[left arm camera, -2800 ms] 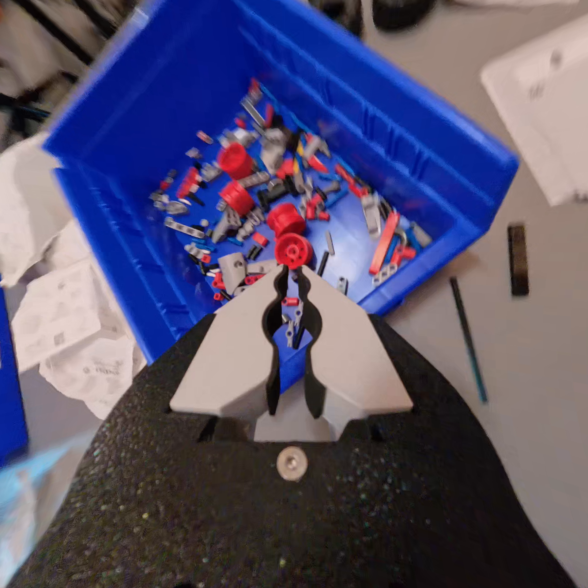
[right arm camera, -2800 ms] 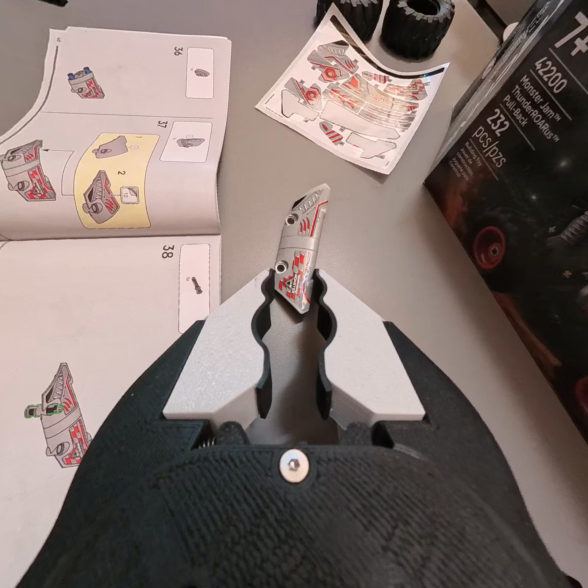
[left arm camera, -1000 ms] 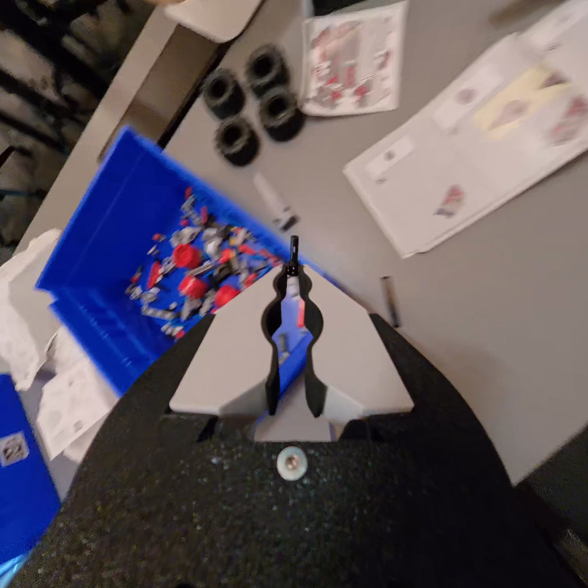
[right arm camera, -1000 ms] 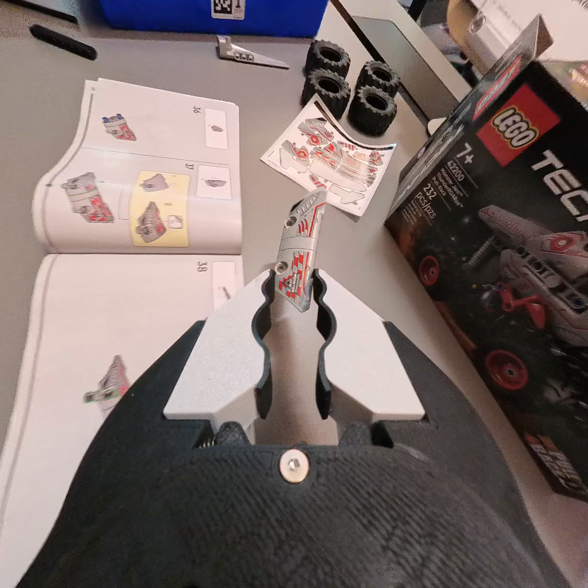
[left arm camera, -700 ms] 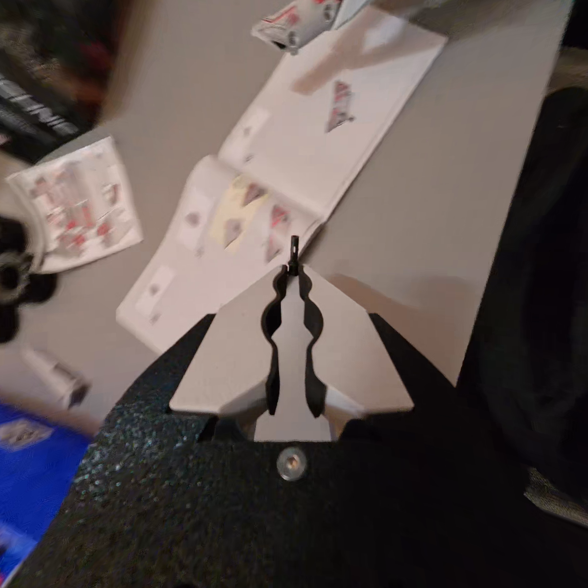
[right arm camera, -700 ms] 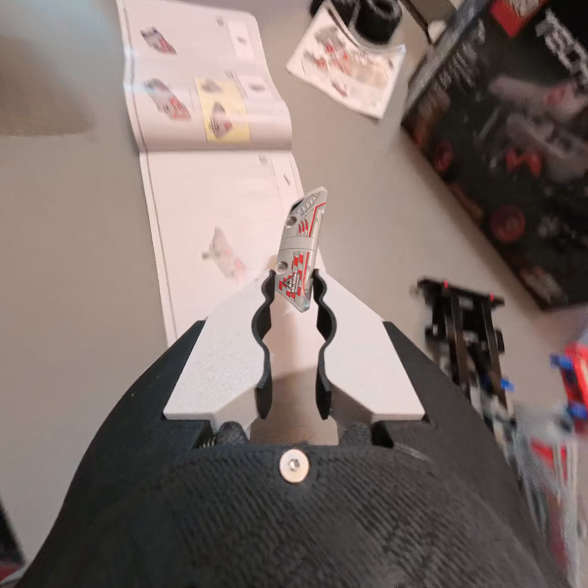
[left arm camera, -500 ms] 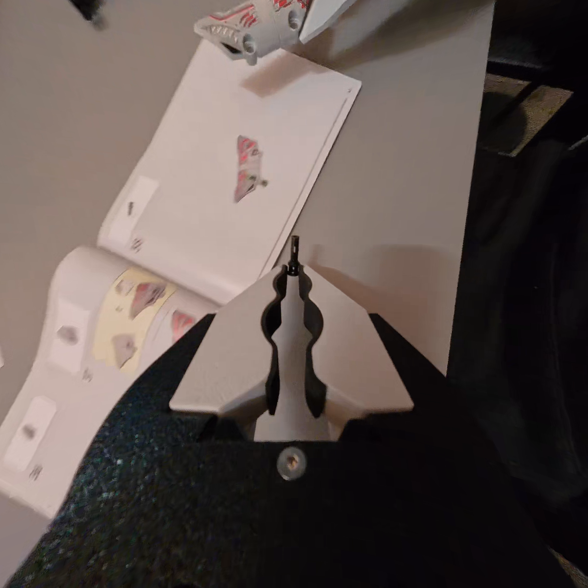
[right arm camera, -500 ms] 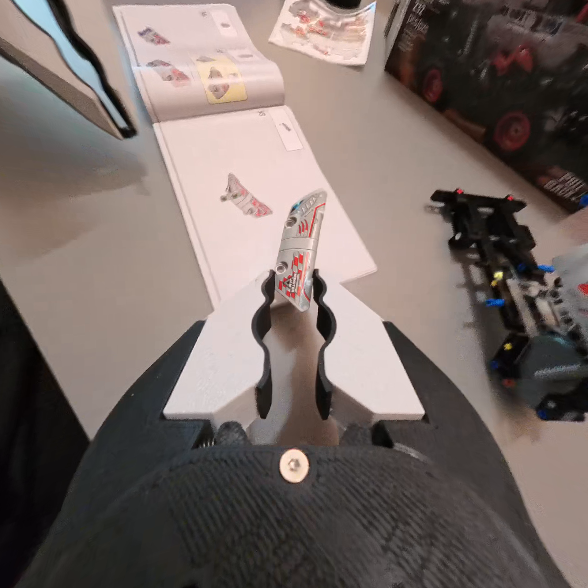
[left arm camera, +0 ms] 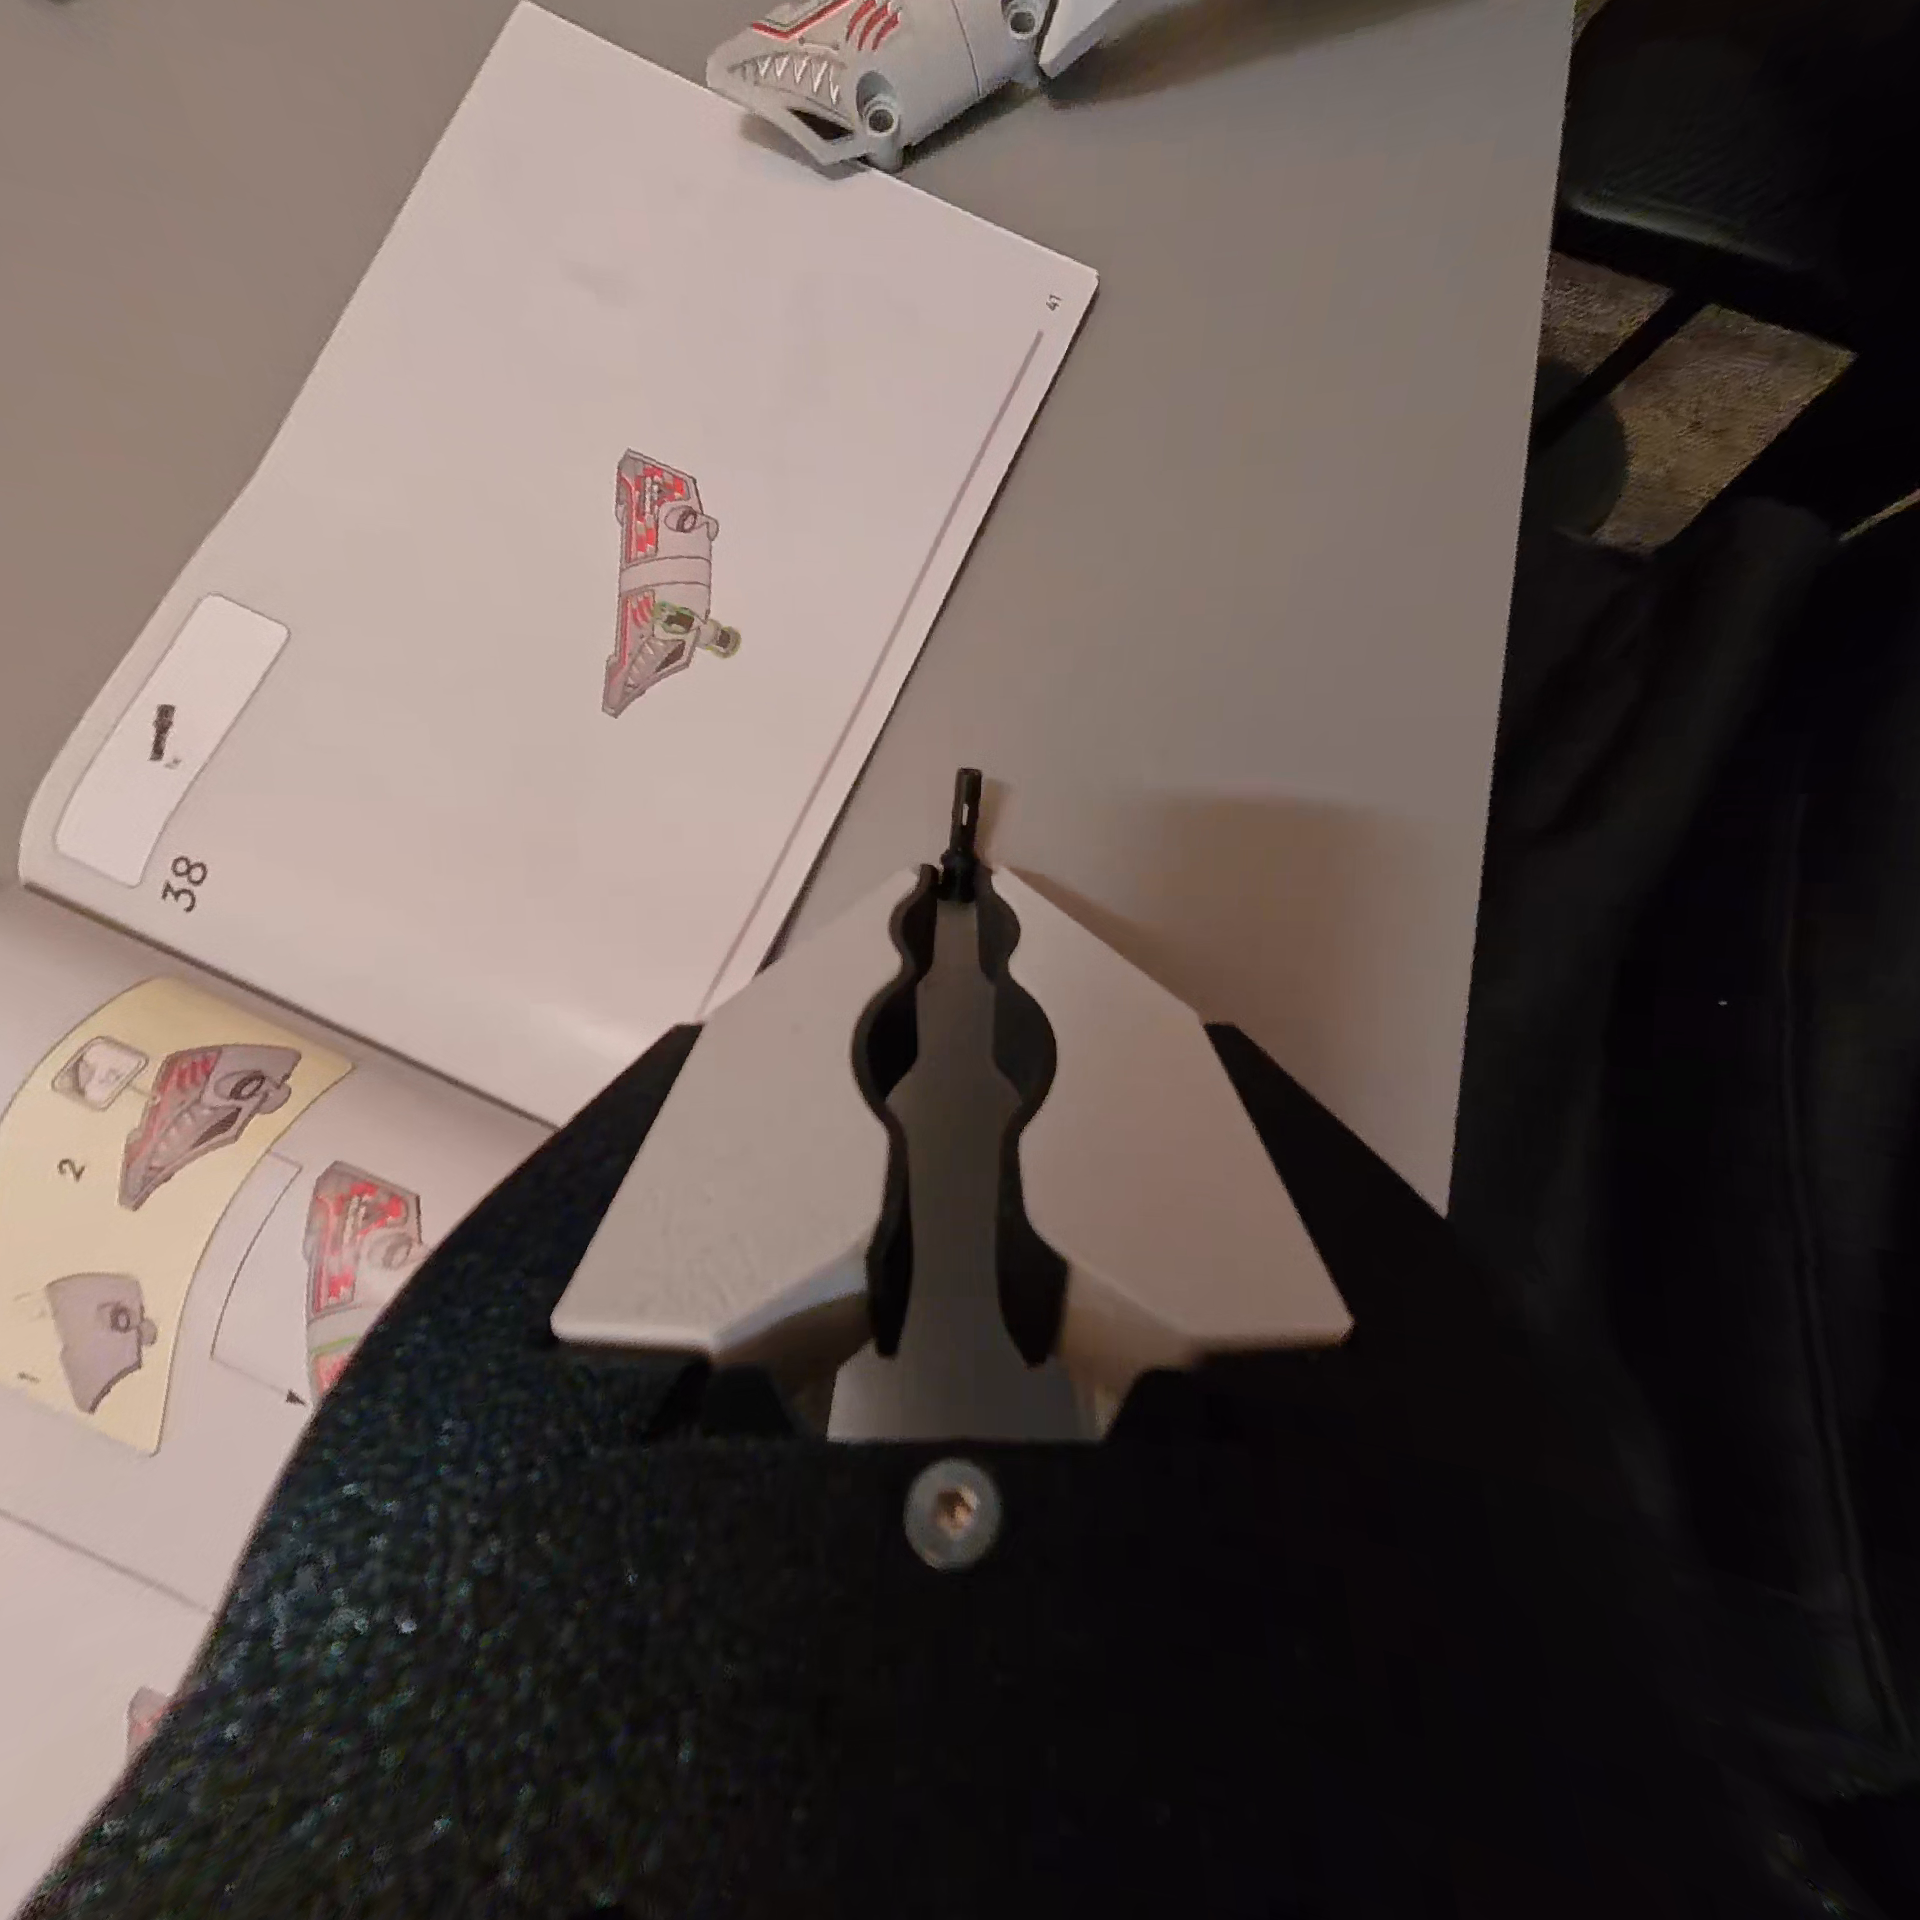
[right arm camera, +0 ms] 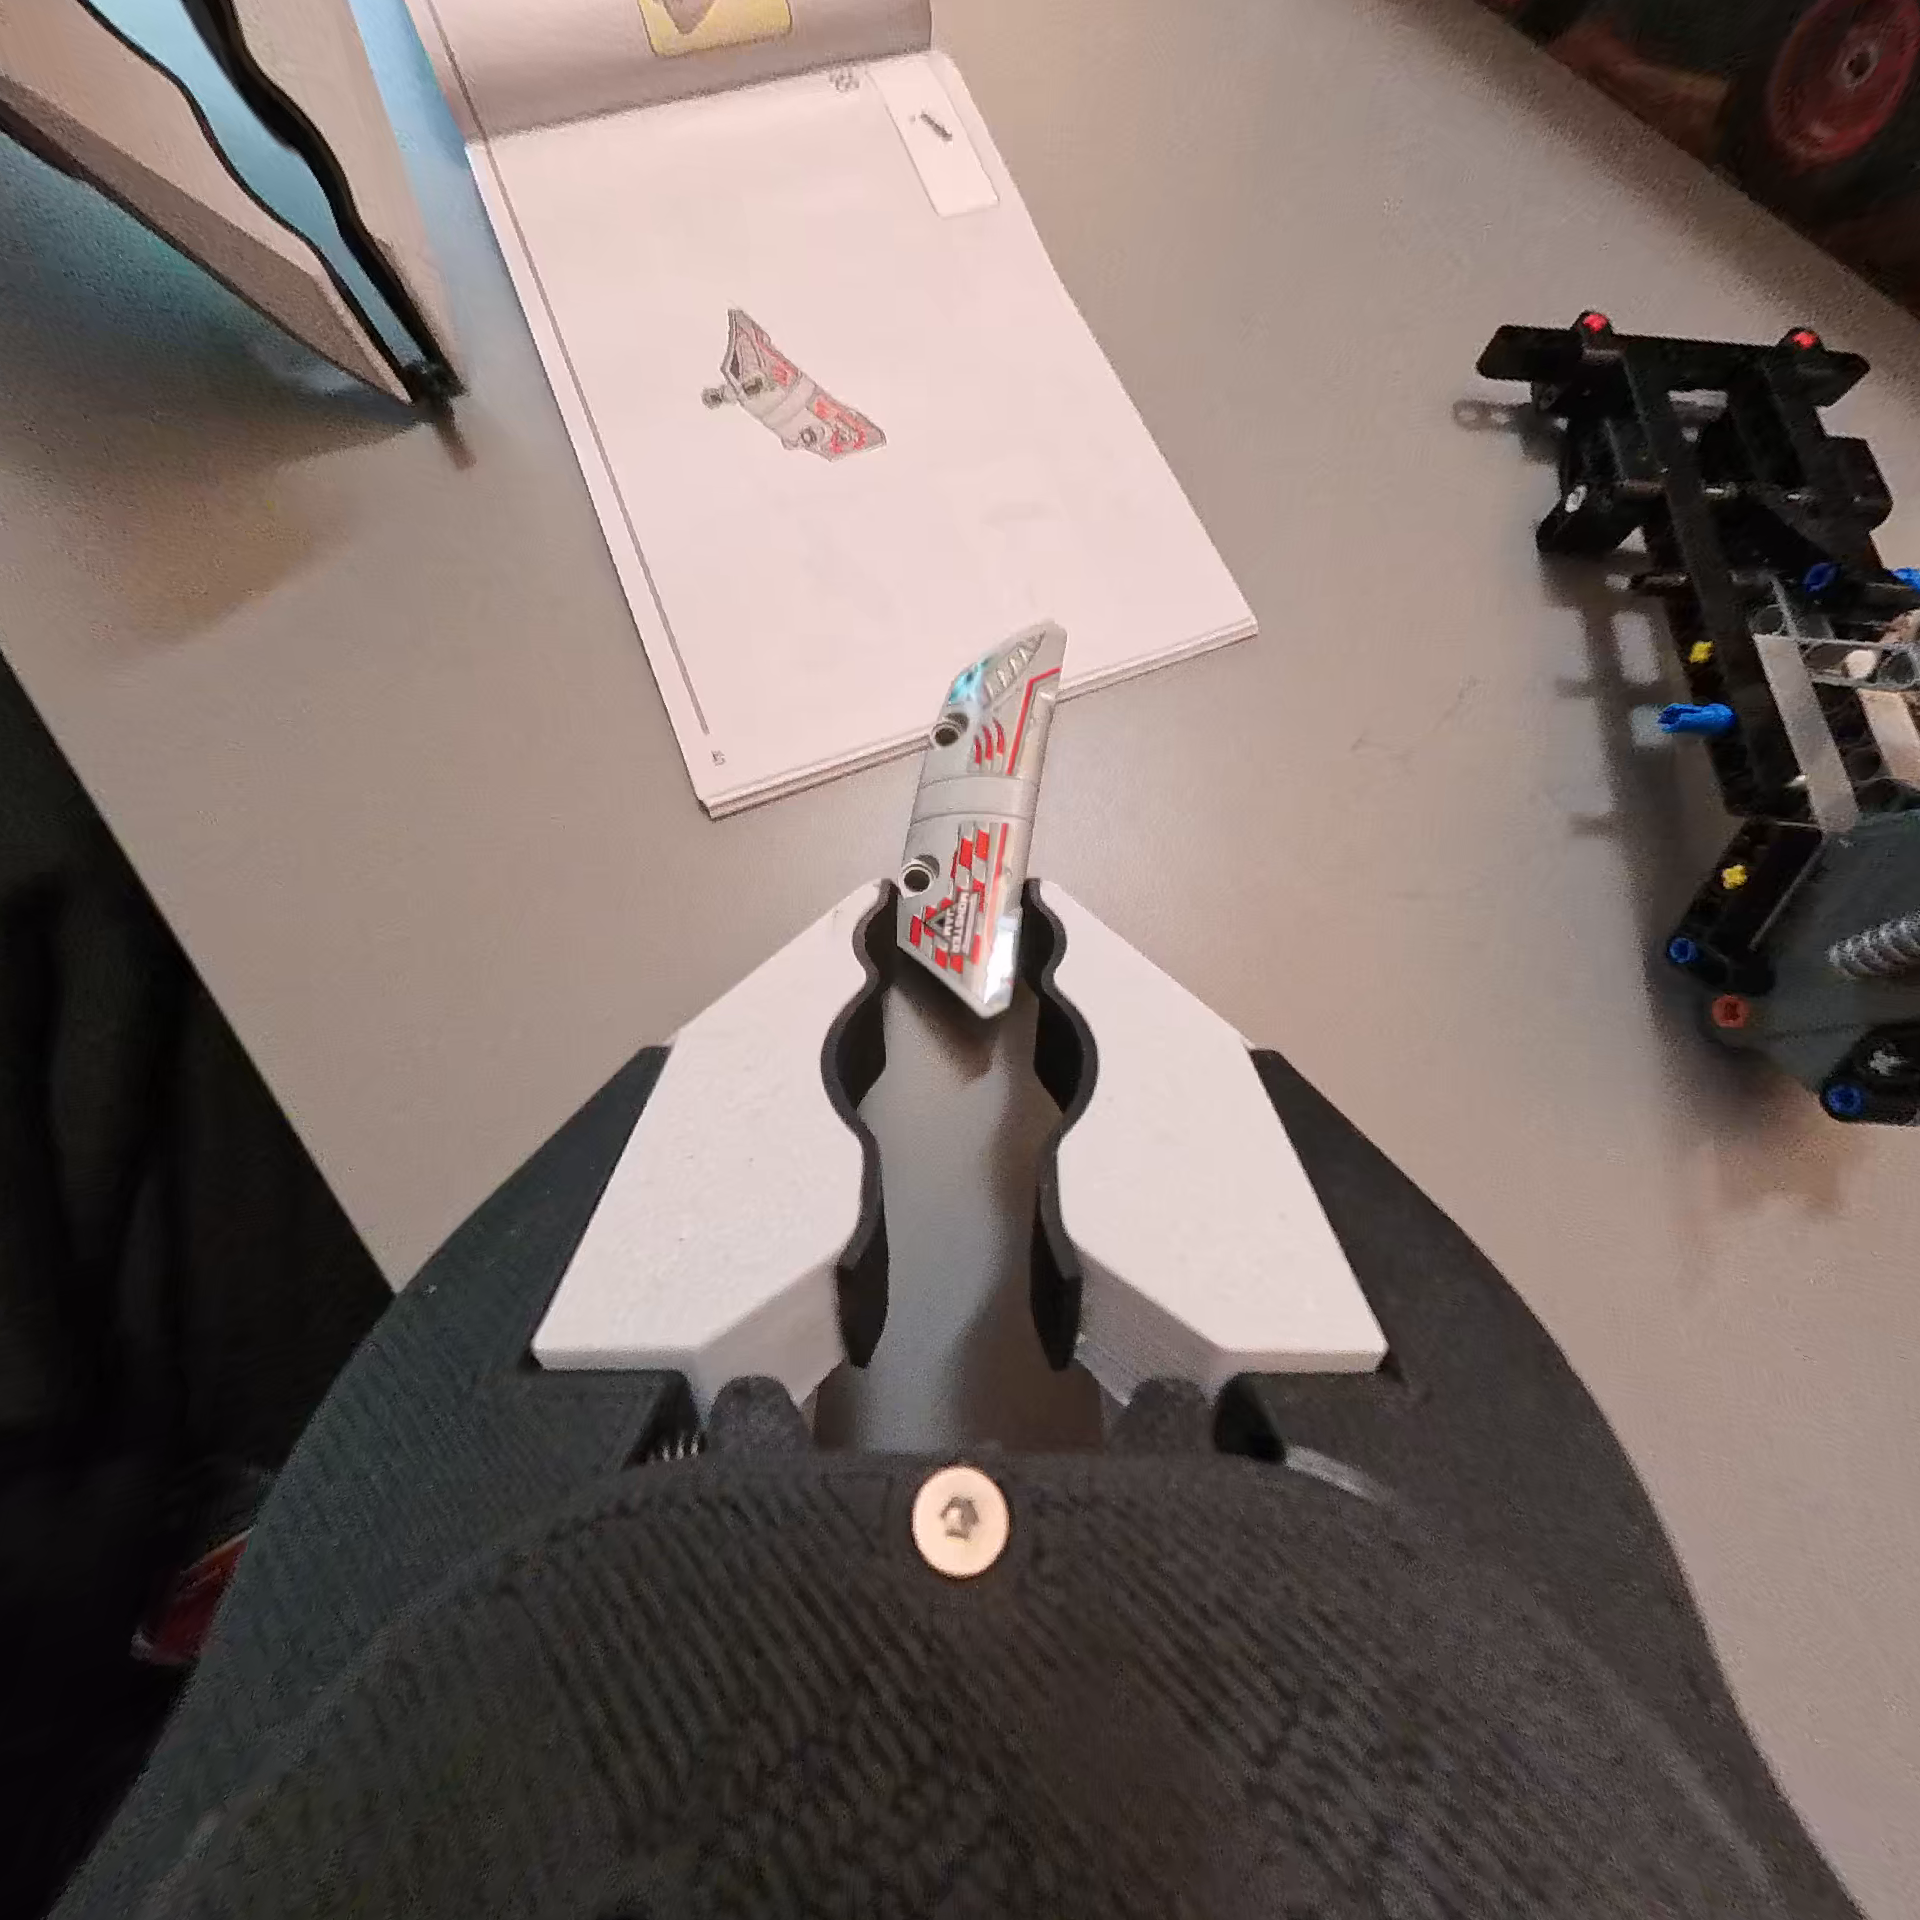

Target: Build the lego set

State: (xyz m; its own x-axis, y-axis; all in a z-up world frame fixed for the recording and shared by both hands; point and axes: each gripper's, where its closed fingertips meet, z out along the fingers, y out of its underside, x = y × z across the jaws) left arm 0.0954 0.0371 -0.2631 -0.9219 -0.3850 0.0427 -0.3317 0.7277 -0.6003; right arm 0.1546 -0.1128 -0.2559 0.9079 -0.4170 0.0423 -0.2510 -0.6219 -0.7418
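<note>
The left gripper (left arm camera: 958,883) is clenching a small black pin (left arm camera: 964,821) at its very tips, the pin projecting forward above the grey table (left arm camera: 1247,571) just beside the open instruction booklet (left arm camera: 623,416). The right gripper (right arm camera: 956,904) is grasping a grey panel with red decoration (right arm camera: 982,800), which is standing tilted out of the jaws with two side holes facing left. In the left wrist view this same panel (left arm camera: 883,62) is showing at the top edge, beyond the booklet's far corner. A partly built black chassis (right arm camera: 1745,644) with blue, yellow and red pins is lying on the table to the right, well apart from both grippers. The left gripper is appearing at the upper left of the right wrist view (right arm camera: 426,384).
</note>
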